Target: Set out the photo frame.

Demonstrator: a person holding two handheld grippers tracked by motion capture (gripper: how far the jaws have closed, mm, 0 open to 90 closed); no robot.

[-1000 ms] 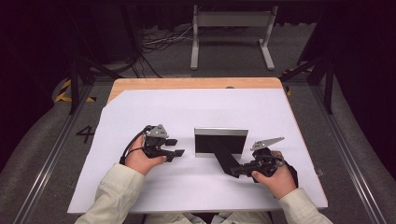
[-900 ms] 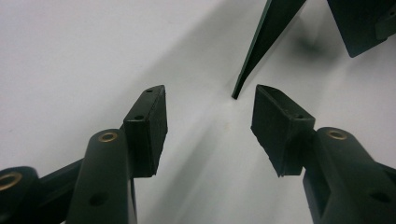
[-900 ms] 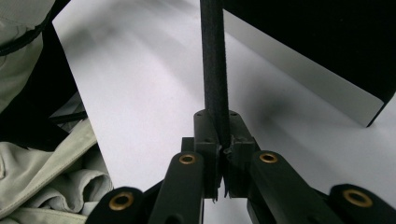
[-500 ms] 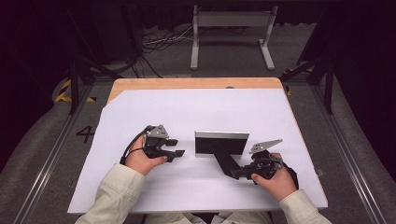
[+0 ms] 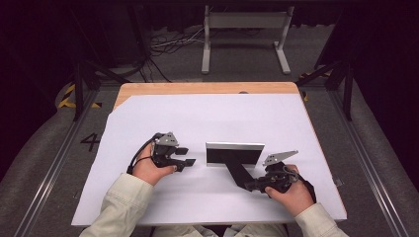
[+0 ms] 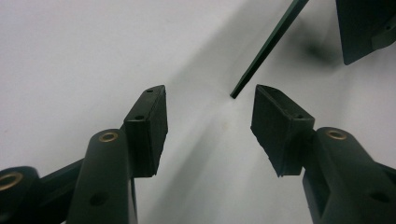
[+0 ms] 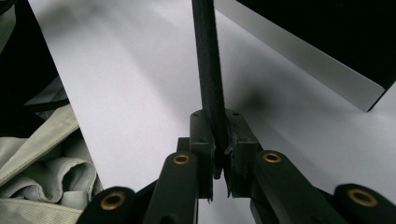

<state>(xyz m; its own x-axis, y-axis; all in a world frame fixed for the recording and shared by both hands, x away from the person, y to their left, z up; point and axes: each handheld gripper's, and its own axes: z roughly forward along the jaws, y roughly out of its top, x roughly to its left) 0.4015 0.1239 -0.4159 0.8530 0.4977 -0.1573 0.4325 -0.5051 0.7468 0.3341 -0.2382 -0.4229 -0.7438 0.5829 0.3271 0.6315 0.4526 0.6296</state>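
Note:
A black panel (image 5: 234, 155) with a silver top edge stands on the white sheet, propped by a black strut (image 5: 237, 170) that runs toward me. My right gripper (image 5: 249, 185) grips the strut's near end. In the right gripper view the strut (image 7: 208, 60) runs between the pads (image 7: 203, 135), the right gripper (image 7: 221, 140) still touching it, though the jaws have just been easing open. My left gripper (image 5: 185, 157) rests left of the panel, open and empty. In the left gripper view, the left gripper (image 6: 210, 100) points at the panel's thin end edge (image 6: 266, 49).
The white sheet (image 5: 197, 118) covers a wooden table (image 5: 197, 88) whose far edge shows. A grey metal stand (image 5: 244, 29) and cables lie on the floor beyond. A pale sleeve (image 7: 46, 158) sits at the left of the right gripper view.
The panel's top edge has sunk slightly and the panel looks shorter, as if tilted. Both hands have stayed where they were.

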